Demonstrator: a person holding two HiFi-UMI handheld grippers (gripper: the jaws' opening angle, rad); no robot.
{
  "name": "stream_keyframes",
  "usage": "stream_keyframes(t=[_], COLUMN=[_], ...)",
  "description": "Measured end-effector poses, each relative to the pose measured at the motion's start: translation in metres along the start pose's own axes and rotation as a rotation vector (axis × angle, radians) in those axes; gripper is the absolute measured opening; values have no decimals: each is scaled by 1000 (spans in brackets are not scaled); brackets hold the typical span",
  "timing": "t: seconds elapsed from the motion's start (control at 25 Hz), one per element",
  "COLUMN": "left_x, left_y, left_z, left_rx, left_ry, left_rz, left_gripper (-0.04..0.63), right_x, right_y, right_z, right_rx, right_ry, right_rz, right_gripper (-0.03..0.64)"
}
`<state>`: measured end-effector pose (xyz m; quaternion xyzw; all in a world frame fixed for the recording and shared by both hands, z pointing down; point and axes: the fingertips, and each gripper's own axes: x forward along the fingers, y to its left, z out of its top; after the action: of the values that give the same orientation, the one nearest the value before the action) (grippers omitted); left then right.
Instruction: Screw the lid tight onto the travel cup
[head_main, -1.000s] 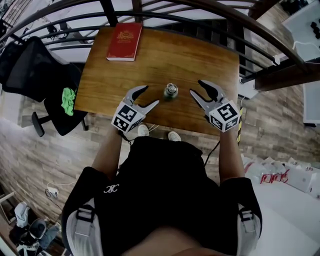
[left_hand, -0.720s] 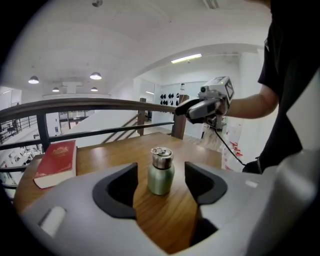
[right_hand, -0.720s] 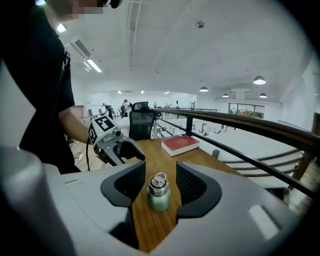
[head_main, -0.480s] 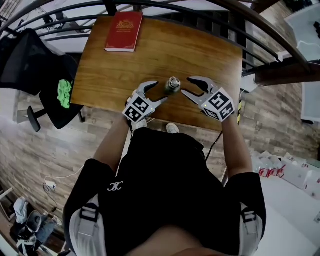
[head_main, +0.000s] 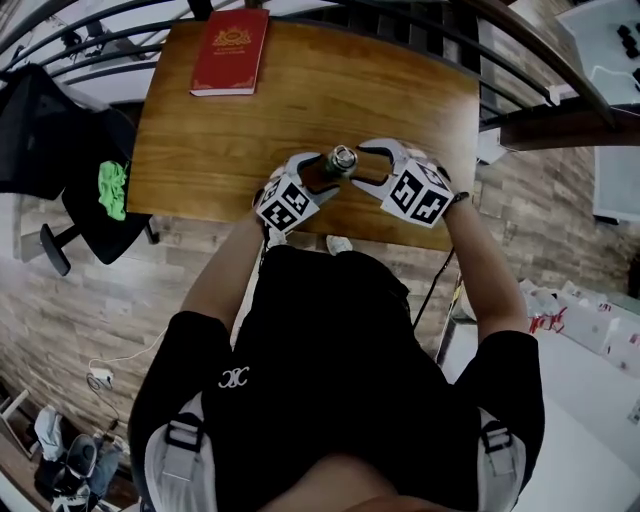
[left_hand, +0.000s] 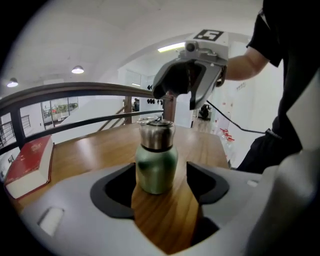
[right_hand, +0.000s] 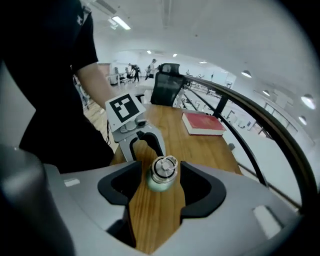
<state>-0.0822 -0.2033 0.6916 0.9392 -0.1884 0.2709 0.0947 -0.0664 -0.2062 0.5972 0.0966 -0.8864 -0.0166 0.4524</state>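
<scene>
Cup (head_main: 342, 160) on table (head_main: 410, 90) between left claw (head_main: 322, 172) and right claw (head_main: 362, 167), book (head_main: 230, 50) behind.

There is one cup (left_hand: 156, 172) with one lid (left_hand: 156, 134) on one table (head_main: 230, 140), which also bears one red book (head_main: 230, 50). Two grippers show: a left gripper (head_main: 322, 172) and a right gripper (head_main: 362, 167). One chair (head_main: 50, 120) carries one green cloth (head_main: 111, 190).

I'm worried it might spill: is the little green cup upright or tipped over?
Upright. The green cup stands on its base on the table, steel lid uppermost.
</scene>
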Motion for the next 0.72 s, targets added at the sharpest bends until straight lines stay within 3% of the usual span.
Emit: stream_keyframes(t=[0.24,0.36,0.72], left_x=[17,22,32], left_y=[4,6,6], left_z=[-1,3,2], left_rx=[39,57,76], left_ry=[-26,-43,-68], left_rz=[-3,6,8], left_gripper=[357,368,368], right_x=[9,16,30], right_y=[5,4,0], right_z=[-5,-6,-12], right_rx=[-464,-649,-1009], right_ry=[211,267,372], right_rz=[57,74,150], right_gripper=[216,227,262])
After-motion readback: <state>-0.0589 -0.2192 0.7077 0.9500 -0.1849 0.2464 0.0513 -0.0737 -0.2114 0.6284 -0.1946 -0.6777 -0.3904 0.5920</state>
